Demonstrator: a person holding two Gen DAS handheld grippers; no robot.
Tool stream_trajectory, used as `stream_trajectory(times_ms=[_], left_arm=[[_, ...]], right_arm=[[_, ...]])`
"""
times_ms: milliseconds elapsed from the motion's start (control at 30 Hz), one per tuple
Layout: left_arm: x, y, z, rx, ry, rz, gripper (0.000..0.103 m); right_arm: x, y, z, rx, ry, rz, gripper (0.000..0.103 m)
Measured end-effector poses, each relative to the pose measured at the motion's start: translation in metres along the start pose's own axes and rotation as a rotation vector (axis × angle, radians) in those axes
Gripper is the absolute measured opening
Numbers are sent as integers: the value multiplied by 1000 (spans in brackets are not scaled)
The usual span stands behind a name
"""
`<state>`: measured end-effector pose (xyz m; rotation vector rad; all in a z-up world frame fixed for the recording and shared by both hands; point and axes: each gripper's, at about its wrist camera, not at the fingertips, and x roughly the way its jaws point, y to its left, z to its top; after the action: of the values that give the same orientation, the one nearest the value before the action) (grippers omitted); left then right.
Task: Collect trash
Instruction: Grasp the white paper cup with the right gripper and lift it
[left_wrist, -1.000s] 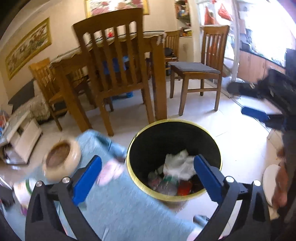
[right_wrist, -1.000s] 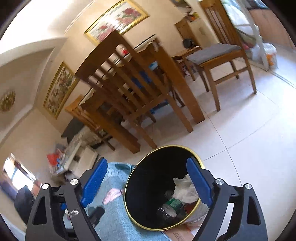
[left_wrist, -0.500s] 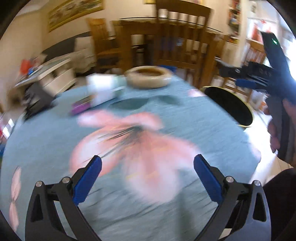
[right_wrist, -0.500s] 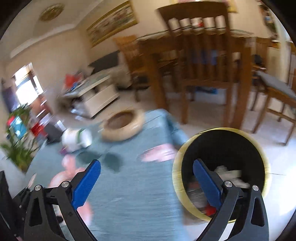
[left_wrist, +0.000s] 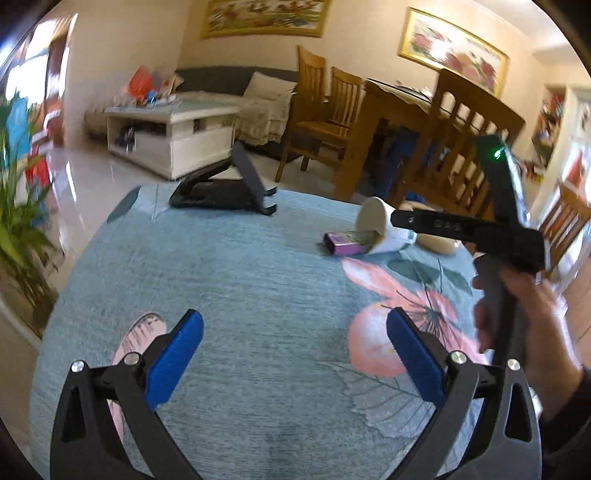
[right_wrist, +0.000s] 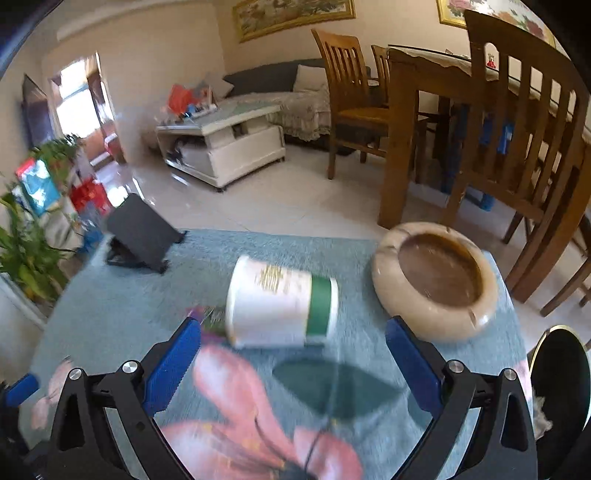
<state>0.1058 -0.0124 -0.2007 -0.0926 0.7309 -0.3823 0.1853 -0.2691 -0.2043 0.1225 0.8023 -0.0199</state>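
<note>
Low in the left wrist view, the left gripper (left_wrist: 294, 354) stands wide apart with nothing between its blue pads, over the blue floral tablecloth (left_wrist: 236, 280). At the right edge of that frame a hand (left_wrist: 532, 325) grips the black handle of the other tool.

In the right wrist view, the right gripper (right_wrist: 293, 356) is spread wide too; its jaws have just been opening, and they hold nothing. Just beyond its fingertips, near the frame's centre, a white paper cup with a green band (right_wrist: 280, 301) lies on its side on the cloth. A purple wrapper (right_wrist: 207, 317) pokes out at the cup's left, at its mouth; in the left wrist view it reads as a small purple pack (left_wrist: 343, 243). Right of the cup sits a beige ashtray (right_wrist: 436, 280), close but apart. The black bin with a yellow rim (right_wrist: 557, 387) shows at the lower right edge. A black folding stand (right_wrist: 142, 236) rests at the cloth's far left. Beyond, wooden chairs (right_wrist: 347, 99) and a white coffee table (right_wrist: 229, 144) fill the upper half.
</note>
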Motion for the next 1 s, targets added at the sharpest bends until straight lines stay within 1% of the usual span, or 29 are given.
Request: stream_trajectory(times_ms=[100,200,233,267,300,433,533,600,667,733,767,800,833,900,933,1000], left_arm=[[3,12,1,-48,9,-8,100],[6,14,0,-57,21,-8,100],[7,13,0,-53,25,-8,100],[9,12,0,-49,27,-7,100],[10,10,-1,-43,28,-6,100],[15,0,-3,-6,32,11,100],[17,-7,-5,29,29,22,100],[19,-15,-5,62,32,11,100],[23,-28,1,110,33,-17,100],[27,-45,8,199,15,-25,100],[29,-53,11,246,10,-27,100],[32,-62,13,290,15,-29,100],[39,-72,17,326,39,-47,100],[49,-81,23,310,82,-88,100],[56,-86,27,268,113,-113,100],[68,-94,35,182,144,-126,100]], right_arm=[[16,0,5,29,29,27,99],[27,0,5,50,59,26,98],[29,1,4,53,62,42,93],[29,0,2,54,65,77,74],[29,0,0,54,72,105,71],[21,-2,-15,17,81,136,71],[0,-13,-31,24,64,154,71],[-16,-25,-43,24,60,148,71],[-32,-38,-54,16,54,133,71],[-49,-50,-61,8,35,112,71],[-62,-59,-66,0,15,86,71],[-67,-63,-67,-6,4,73,71],[-76,-68,-68,-11,-10,62,71],[-91,-81,-71,-9,-44,58,71],[-97,-88,-73,0,-59,65,71],[-104,-100,-76,29,-87,79,71]])
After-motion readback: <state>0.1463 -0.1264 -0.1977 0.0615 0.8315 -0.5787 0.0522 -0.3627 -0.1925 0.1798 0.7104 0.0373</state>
